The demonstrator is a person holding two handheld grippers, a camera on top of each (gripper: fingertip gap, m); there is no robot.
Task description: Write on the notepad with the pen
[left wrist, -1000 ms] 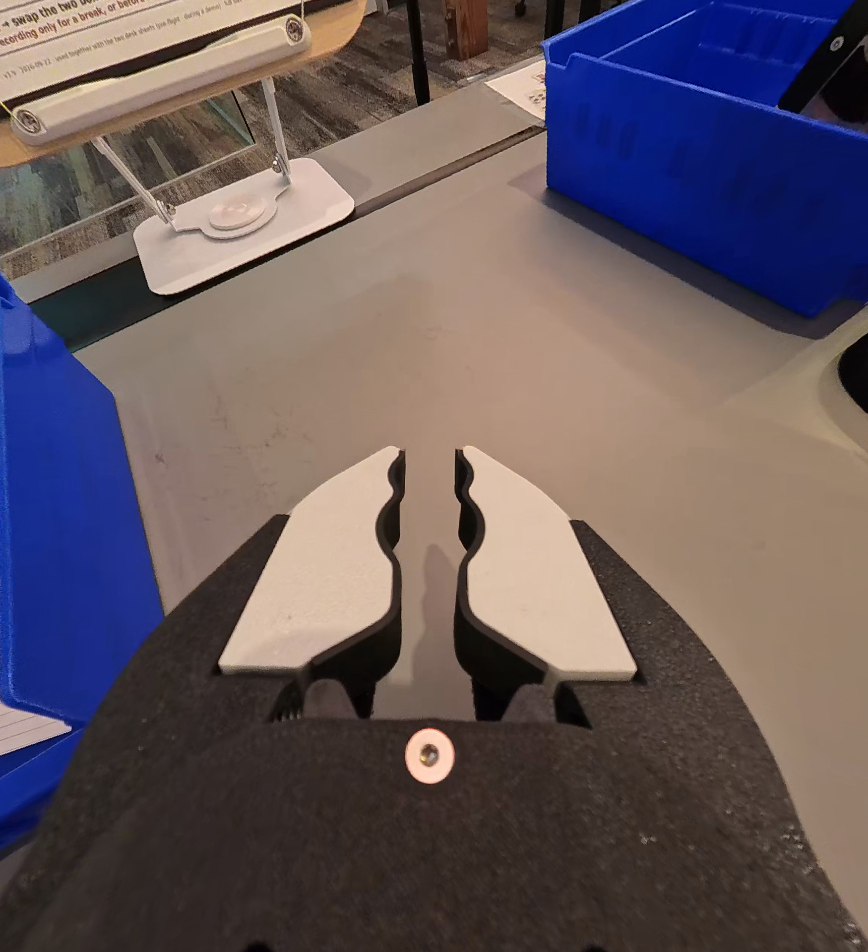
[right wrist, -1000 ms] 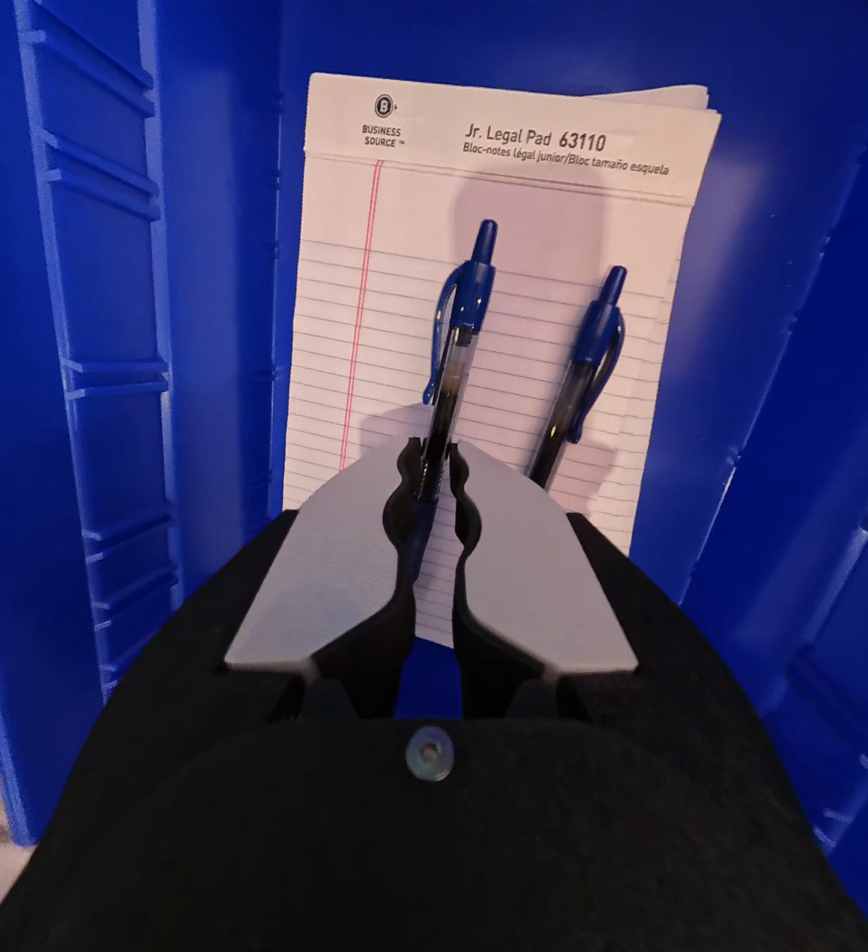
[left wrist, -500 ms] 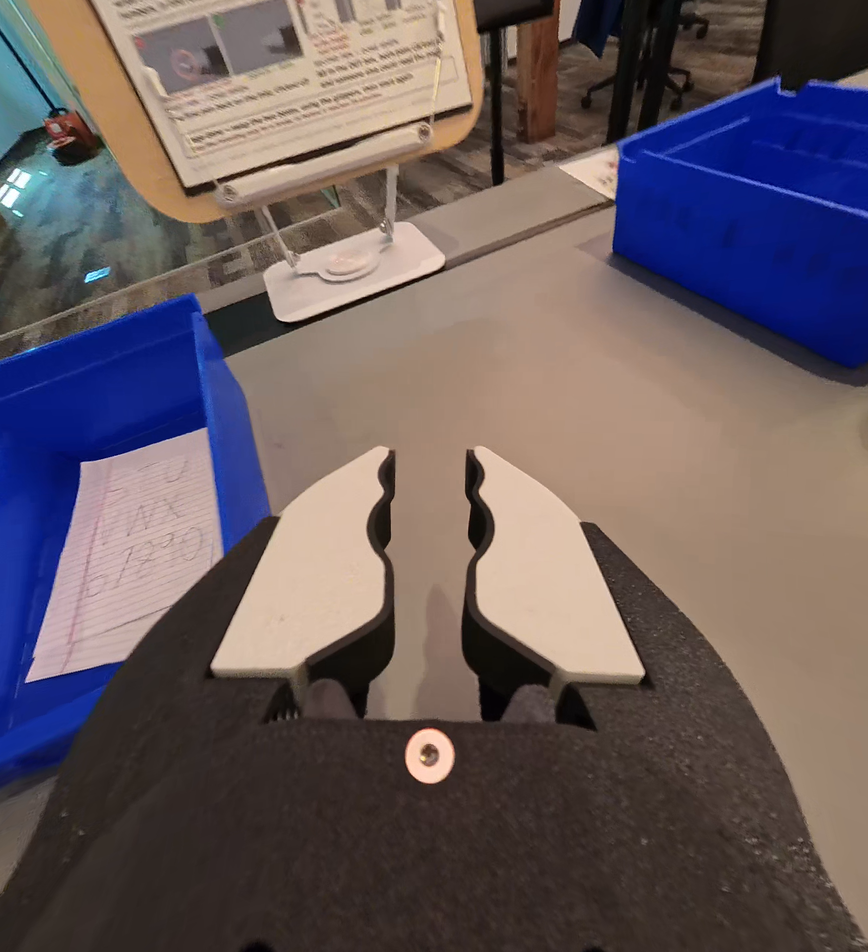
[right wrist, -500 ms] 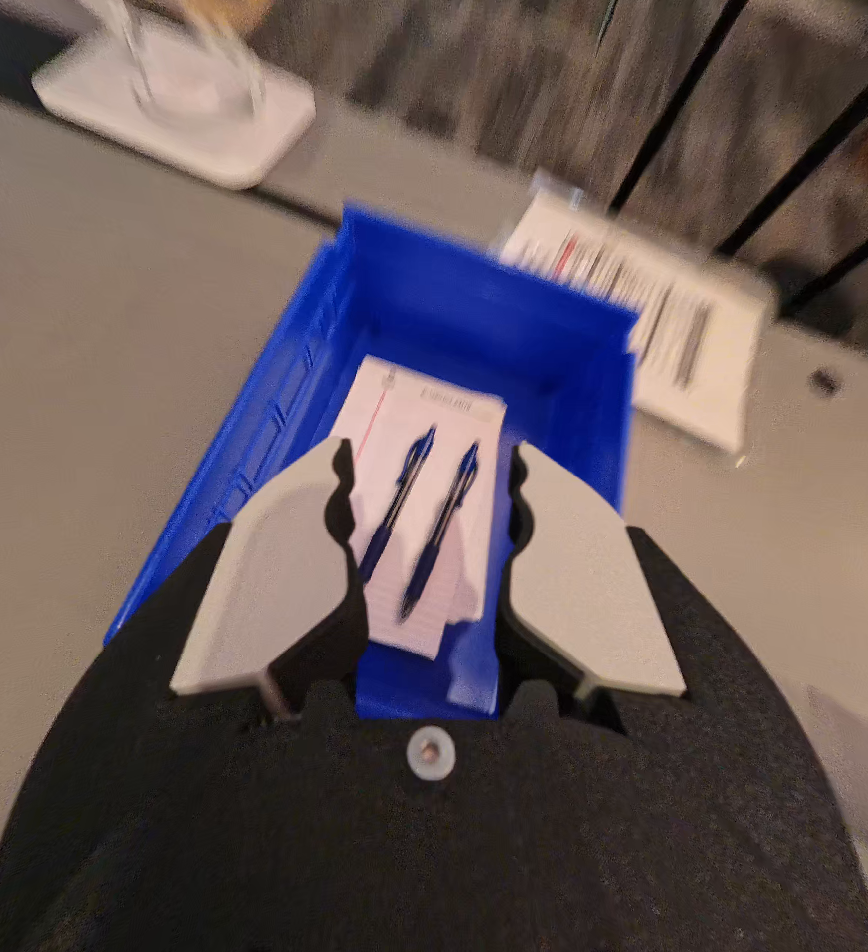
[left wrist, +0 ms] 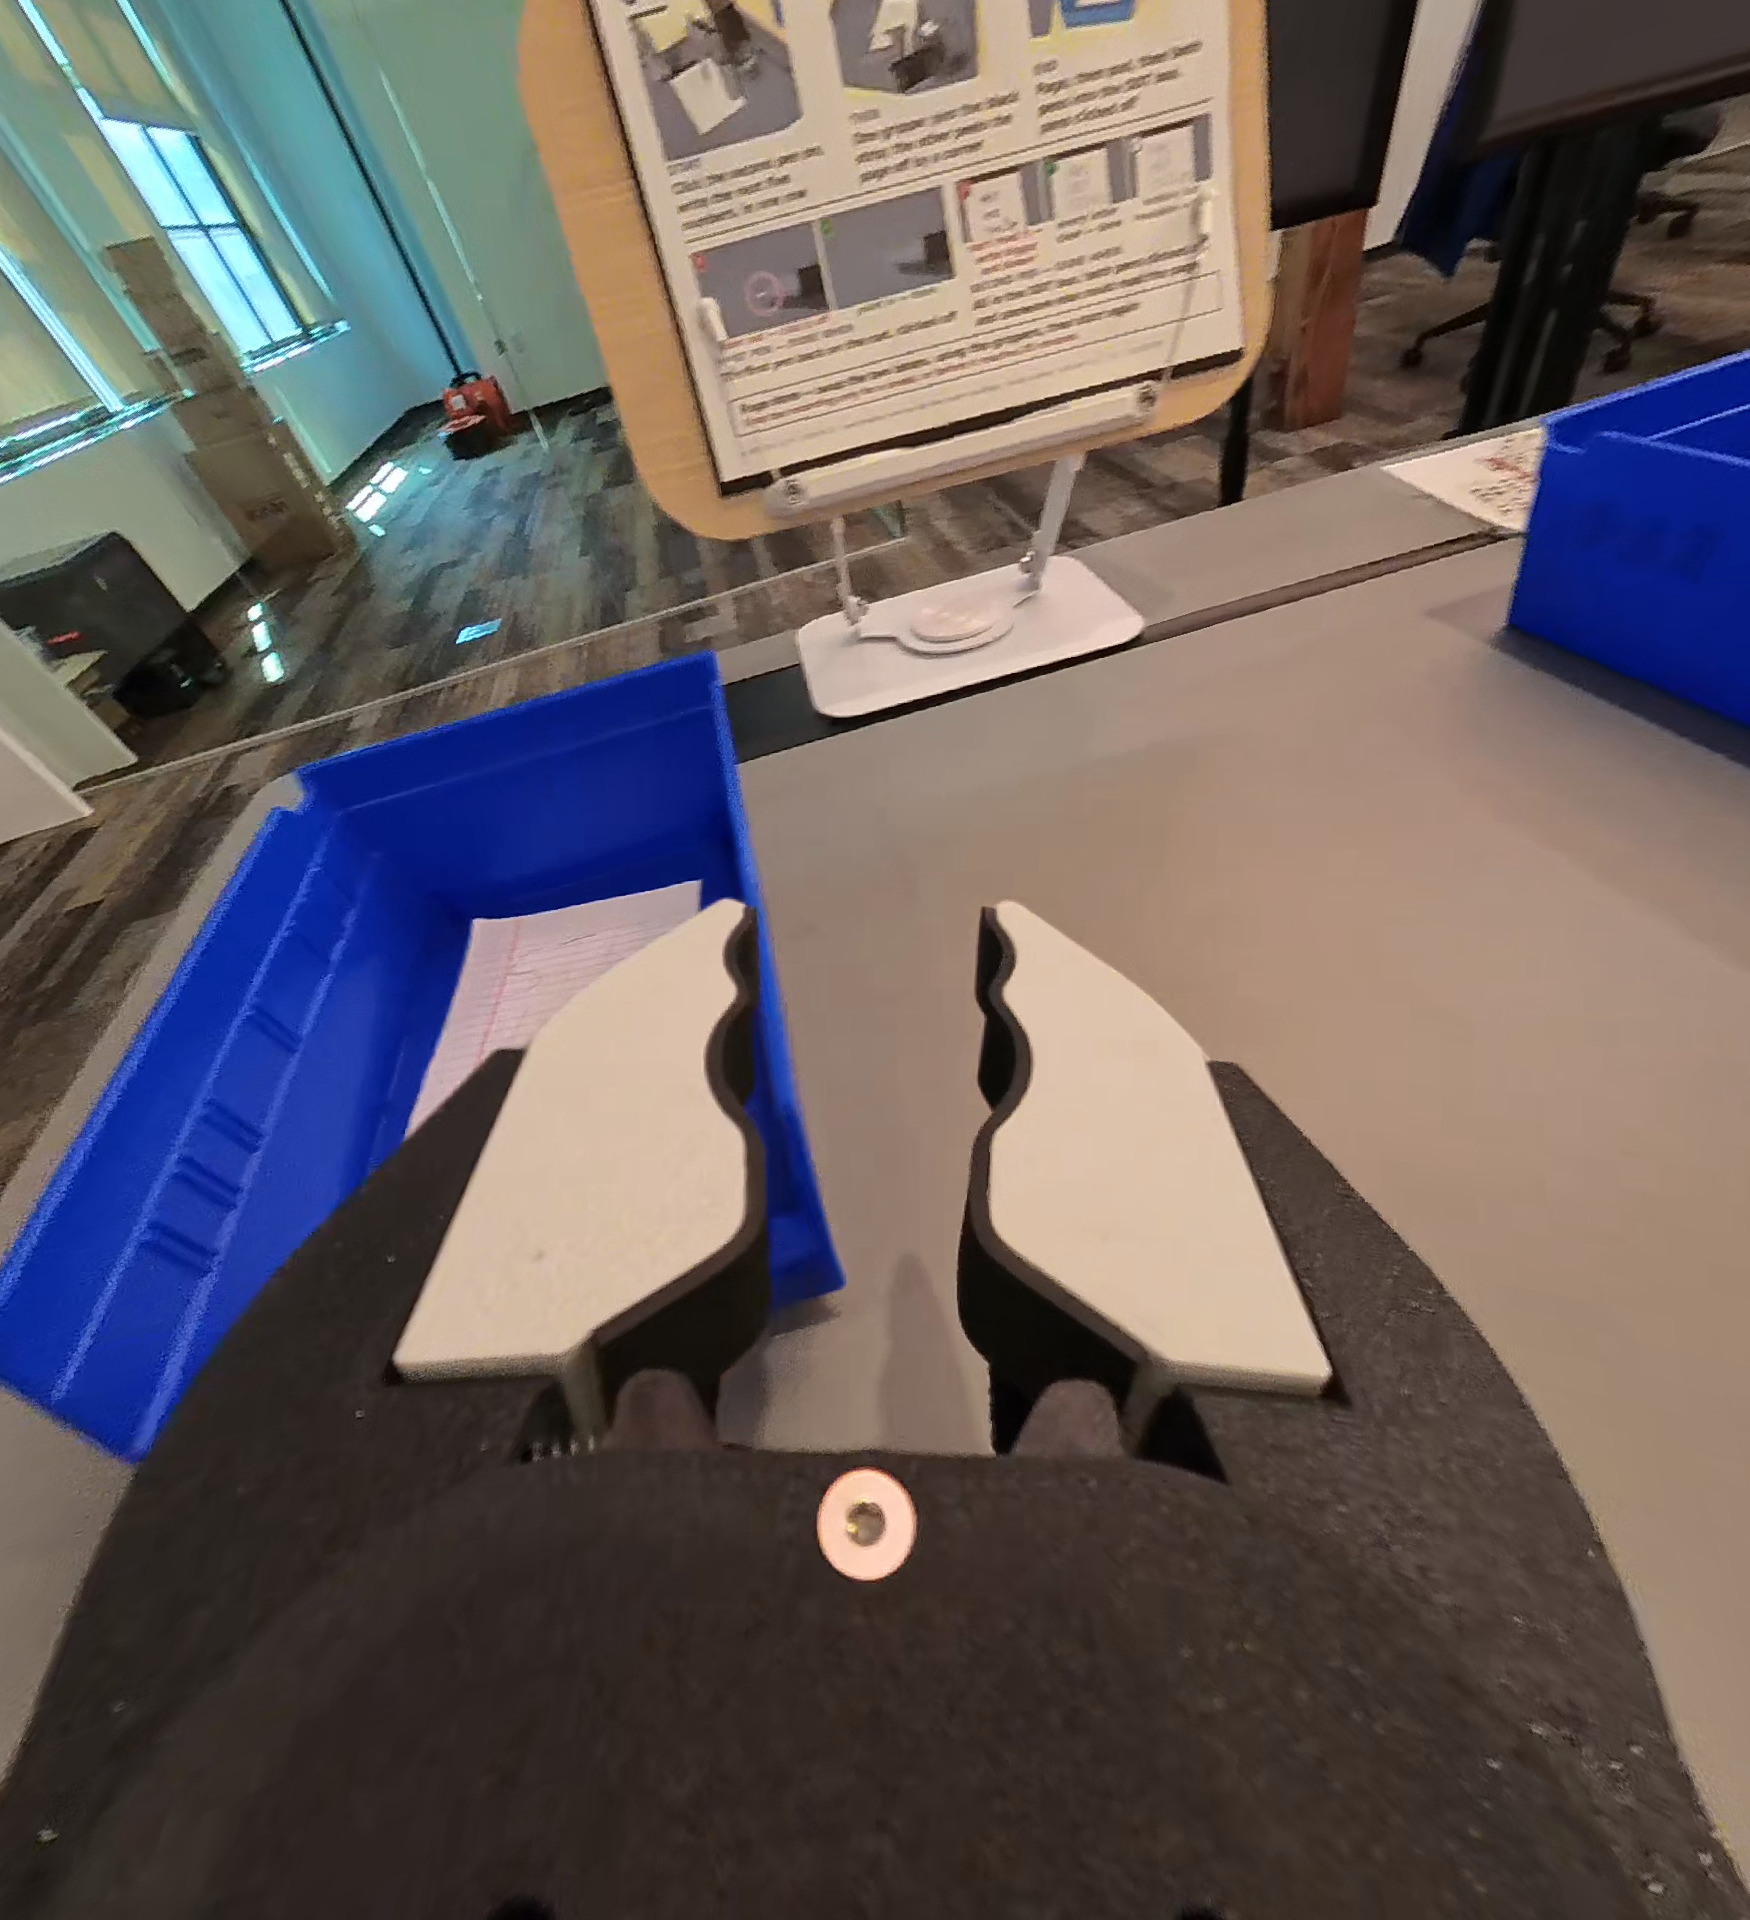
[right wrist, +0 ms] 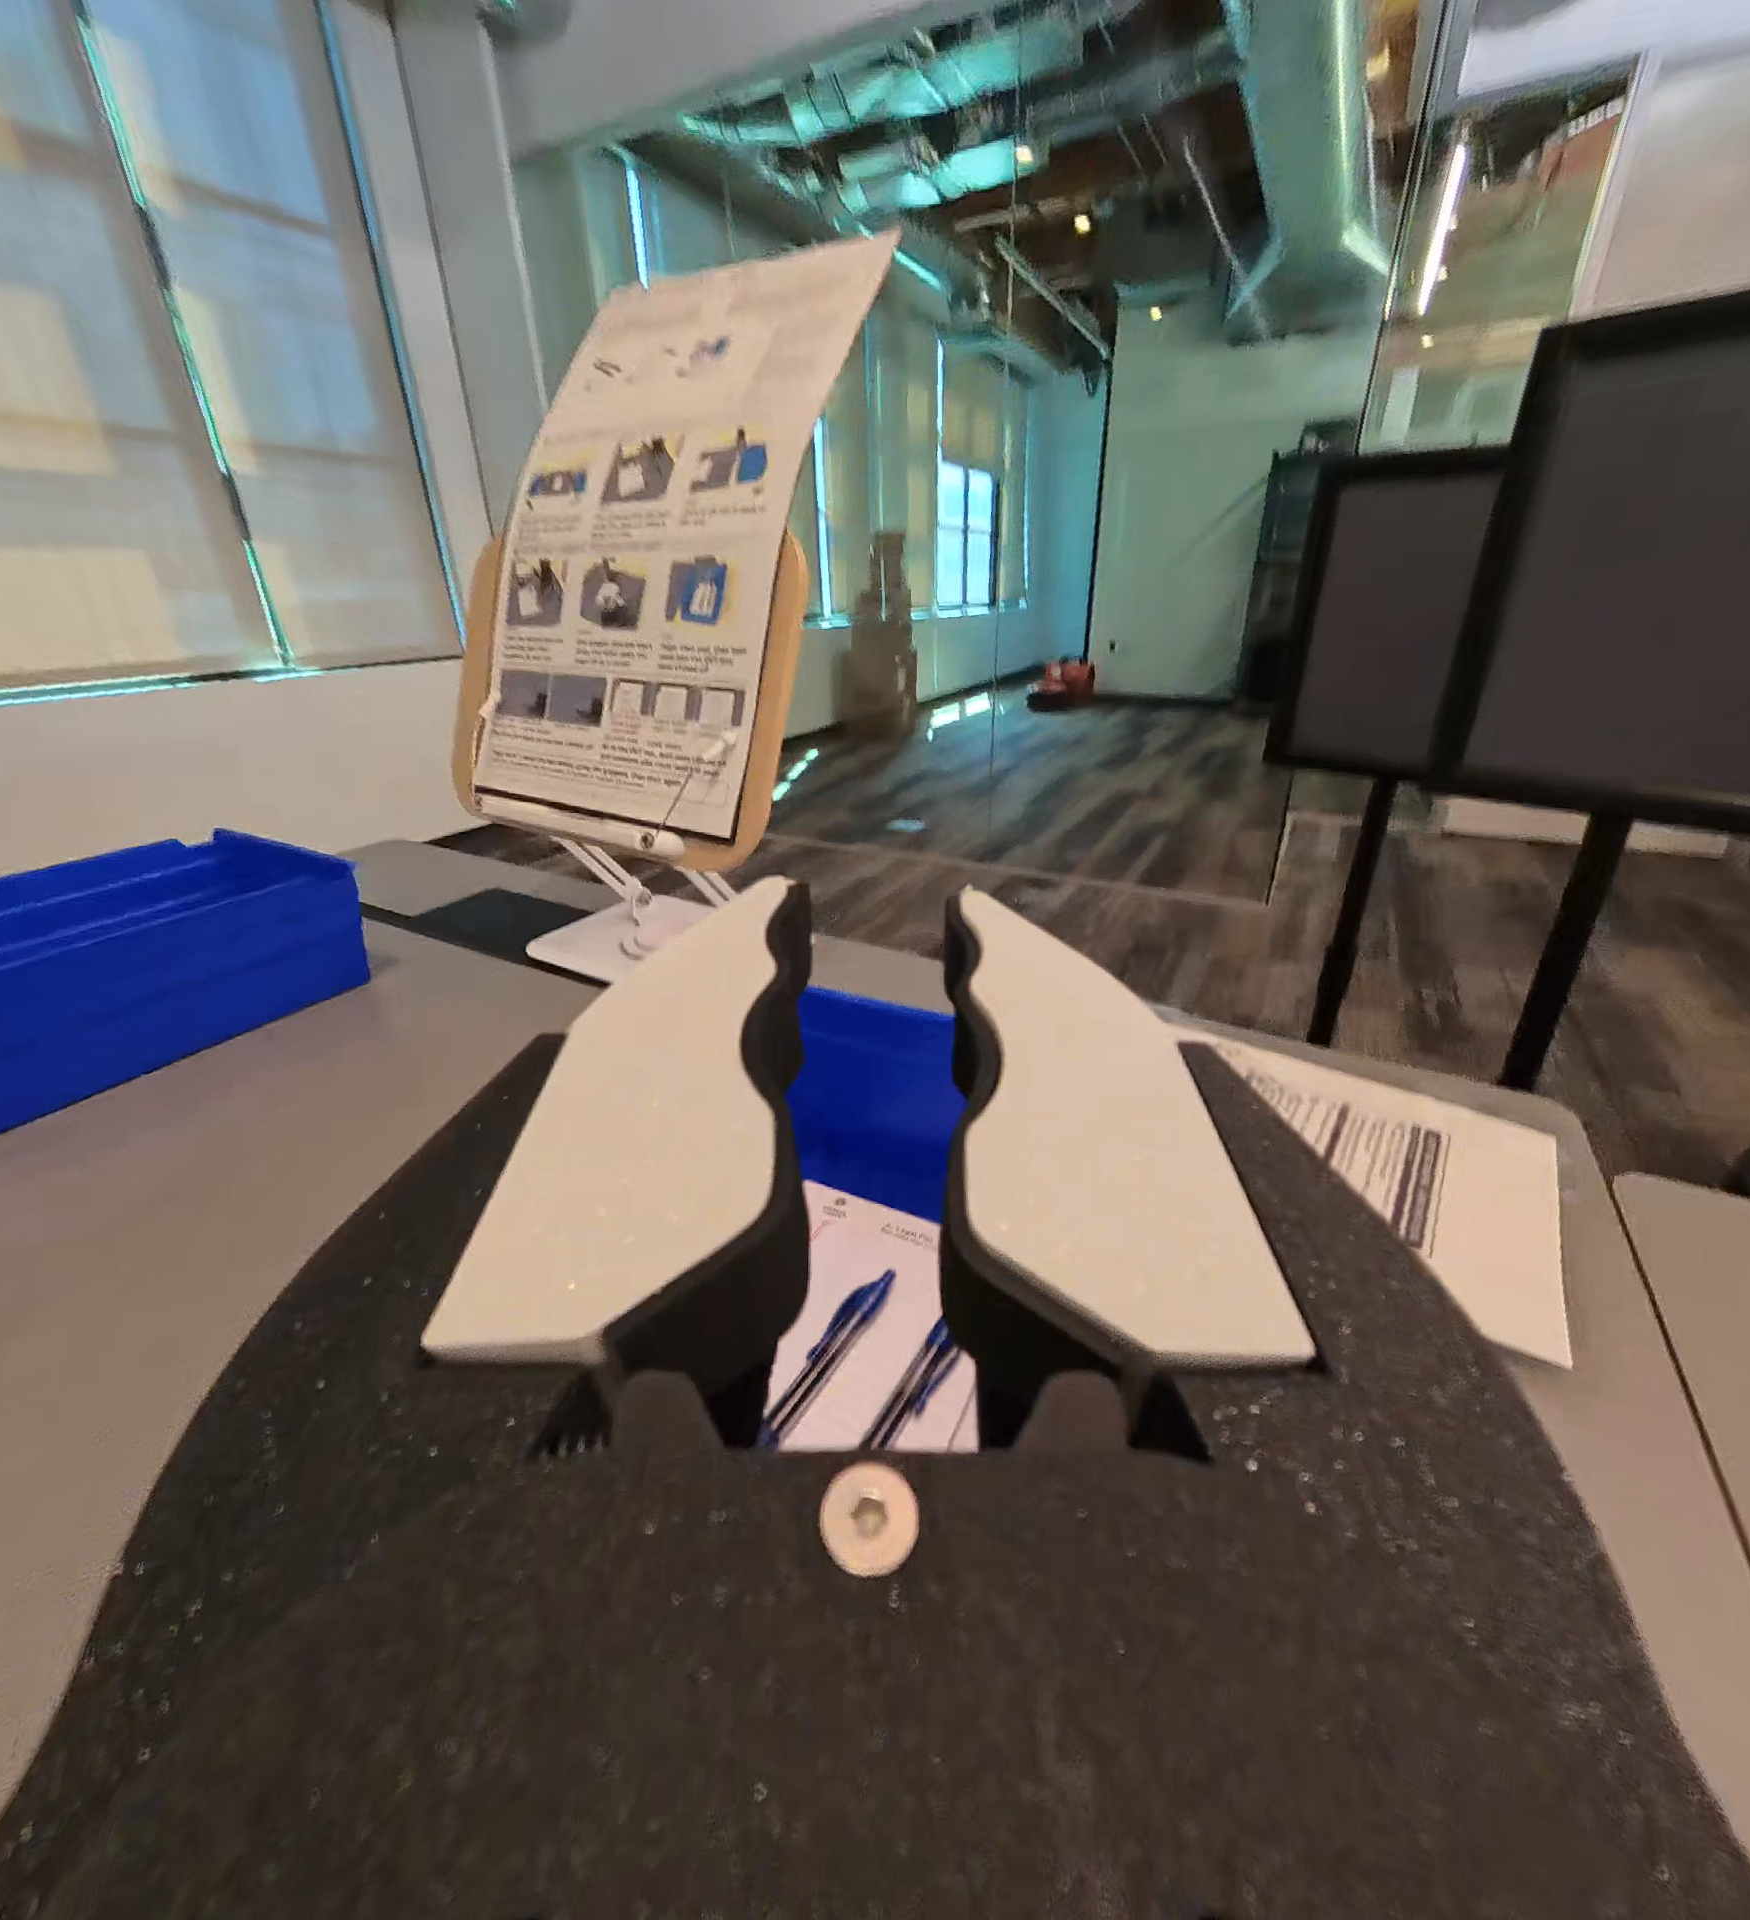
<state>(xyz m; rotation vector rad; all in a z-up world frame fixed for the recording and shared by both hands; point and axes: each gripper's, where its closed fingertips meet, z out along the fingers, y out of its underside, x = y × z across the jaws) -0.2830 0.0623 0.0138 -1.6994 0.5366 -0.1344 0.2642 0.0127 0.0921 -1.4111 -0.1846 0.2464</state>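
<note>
Pen (right wrist: 829, 1351): light, stiff, slippery; best gripped mid-barrel; laid on notepad (right wrist: 876, 1262) in blue bin (right wrist: 876, 1049).
Right gripper (right wrist: 876, 914): parted, empty.
Left gripper (left wrist: 863, 925): parted, empty.

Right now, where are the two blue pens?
In the right wrist view, both pens lie side by side on the notepad inside the blue bin, below the open right gripper.

Two pens (right wrist: 829, 1351) lie on the notepad (right wrist: 850, 1262) inside a bin (right wrist: 876, 1081).

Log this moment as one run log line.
left tongs open, empty | right tongs open, empty | two pens on notepad in blue bin | writing not started
</note>
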